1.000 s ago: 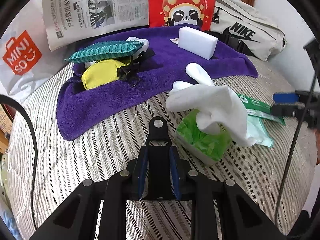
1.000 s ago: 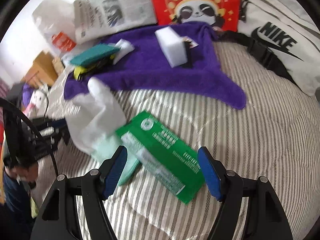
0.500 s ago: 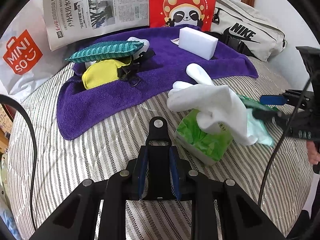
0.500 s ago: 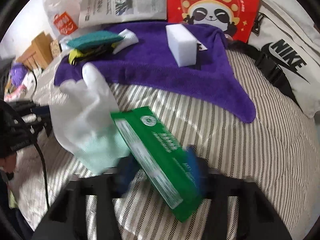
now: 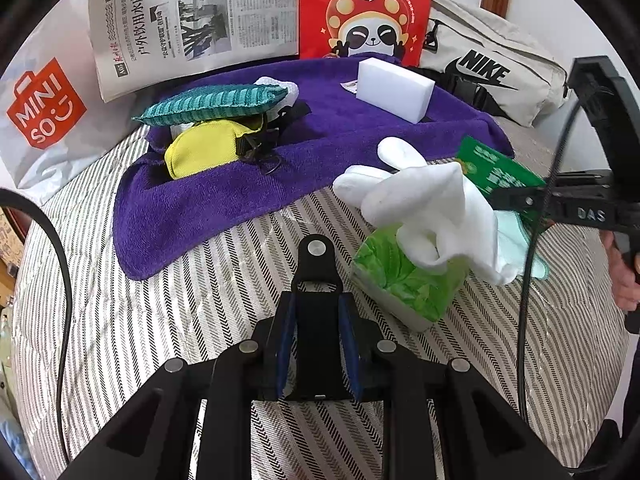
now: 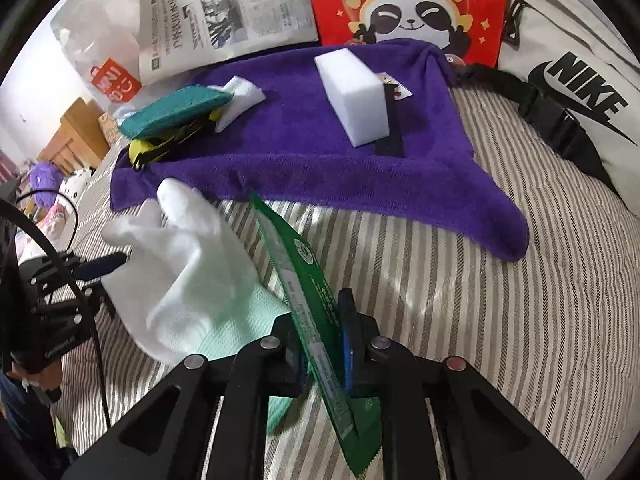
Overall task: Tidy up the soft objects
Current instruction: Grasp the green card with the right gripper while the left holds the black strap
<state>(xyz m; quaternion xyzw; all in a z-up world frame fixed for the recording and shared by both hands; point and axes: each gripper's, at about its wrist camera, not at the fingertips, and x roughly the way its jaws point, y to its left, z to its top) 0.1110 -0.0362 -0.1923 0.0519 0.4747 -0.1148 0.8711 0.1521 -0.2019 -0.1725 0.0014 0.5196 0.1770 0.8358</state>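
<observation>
A second ago the right gripper point(image 6: 322, 344) hung with its blue pads wide apart above the green packet point(image 6: 316, 312), which lay flat on the bed. Now the jaws are closing on that packet: it stands on edge between the pads, tilted, its far end lifted toward the purple towel point(image 6: 304, 152). In the left wrist view the packet's end has risen into sight beside the white glove point(image 5: 432, 204). The glove, and the pale mint cloth point(image 6: 240, 320) under it, look undisturbed, though the mint cloth is partly hidden.

The left gripper point(image 5: 318, 340) has not shifted. Its blue pads press on a black plastic piece point(image 5: 316, 276) with a silver rivet at its tip, held over the middle of the bed.

The bed point(image 5: 168, 320) wears a grey-and-white striped cover. Just right of the left gripper a green tissue pack point(image 5: 404, 280) lies under the glove. The towel spreads across the far half of the bed, carrying a white sponge block point(image 5: 394, 90) near its far edge and, at its left edge, a teal ribbed pad point(image 5: 212, 102) stacked on a yellow pouch point(image 5: 204, 152). Along the bed's far edge stand a newspaper point(image 5: 192, 24), a red panda bag point(image 5: 366, 8) and a beige Nike bag point(image 5: 492, 76); a white Miniso bag point(image 5: 44, 108) leans at the far left corner. Past the bed's left side, wooden furniture point(image 6: 76, 136) shows.
</observation>
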